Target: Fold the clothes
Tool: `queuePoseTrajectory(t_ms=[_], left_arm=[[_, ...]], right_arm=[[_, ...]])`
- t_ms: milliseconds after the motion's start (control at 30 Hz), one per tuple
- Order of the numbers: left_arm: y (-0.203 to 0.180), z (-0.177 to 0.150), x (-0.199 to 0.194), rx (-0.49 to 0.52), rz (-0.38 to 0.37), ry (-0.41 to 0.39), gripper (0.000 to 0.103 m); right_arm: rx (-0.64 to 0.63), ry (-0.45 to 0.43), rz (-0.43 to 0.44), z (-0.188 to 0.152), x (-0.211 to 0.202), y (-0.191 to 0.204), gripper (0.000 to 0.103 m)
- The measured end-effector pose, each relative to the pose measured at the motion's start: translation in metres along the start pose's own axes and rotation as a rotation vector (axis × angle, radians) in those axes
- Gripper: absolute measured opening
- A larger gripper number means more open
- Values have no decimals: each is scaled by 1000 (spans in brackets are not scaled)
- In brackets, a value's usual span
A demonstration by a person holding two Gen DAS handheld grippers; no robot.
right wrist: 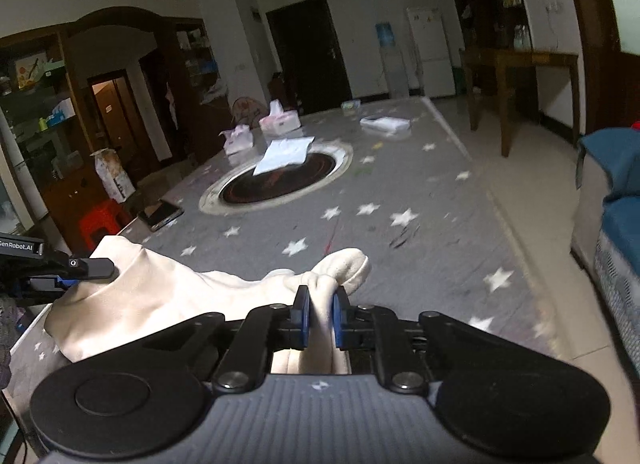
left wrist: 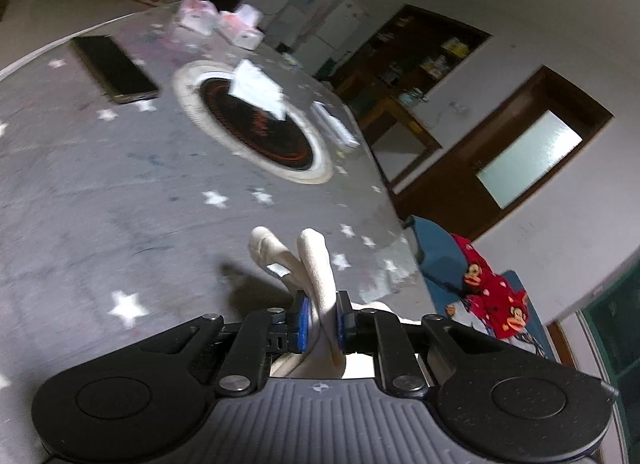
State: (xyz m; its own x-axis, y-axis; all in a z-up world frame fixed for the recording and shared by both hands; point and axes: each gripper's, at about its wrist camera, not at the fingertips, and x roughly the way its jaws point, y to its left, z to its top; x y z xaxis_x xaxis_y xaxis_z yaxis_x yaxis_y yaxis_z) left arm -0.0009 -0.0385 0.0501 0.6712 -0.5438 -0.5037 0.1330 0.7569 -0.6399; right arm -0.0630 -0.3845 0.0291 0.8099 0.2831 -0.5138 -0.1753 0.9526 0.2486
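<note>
Pinching soft cream garment [right wrist: 160,304], both grippers

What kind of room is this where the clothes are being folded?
Most likely a home living room. A white fridge stands by the far wall, a sofa with a blue cover sits at the right, and tissue packs lie on a grey star-patterned table with a built-in round cooktop.

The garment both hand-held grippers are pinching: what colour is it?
Plain cream, unpatterned soft fabric garment; clearest in the right wrist view.
</note>
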Motion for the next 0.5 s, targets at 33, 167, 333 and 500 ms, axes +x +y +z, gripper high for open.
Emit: queuePoseTrajectory(t_ms=[33,167,333,500], left_arm=[[-5,1,3,10,-8,3,14],[-23,7,18,38,-30,20,14],[-47,12,41,82,-54,39,14],[-62,15,68,109,-57,59,13]], right_arm=[[-5,-10,-5,3,-3,-1,10],[-19,-43,-42,15,-13,-12,10],[-47,-71,-90,31,-19,-27,10],[-81,-84,-138,47,-15,-43,10]])
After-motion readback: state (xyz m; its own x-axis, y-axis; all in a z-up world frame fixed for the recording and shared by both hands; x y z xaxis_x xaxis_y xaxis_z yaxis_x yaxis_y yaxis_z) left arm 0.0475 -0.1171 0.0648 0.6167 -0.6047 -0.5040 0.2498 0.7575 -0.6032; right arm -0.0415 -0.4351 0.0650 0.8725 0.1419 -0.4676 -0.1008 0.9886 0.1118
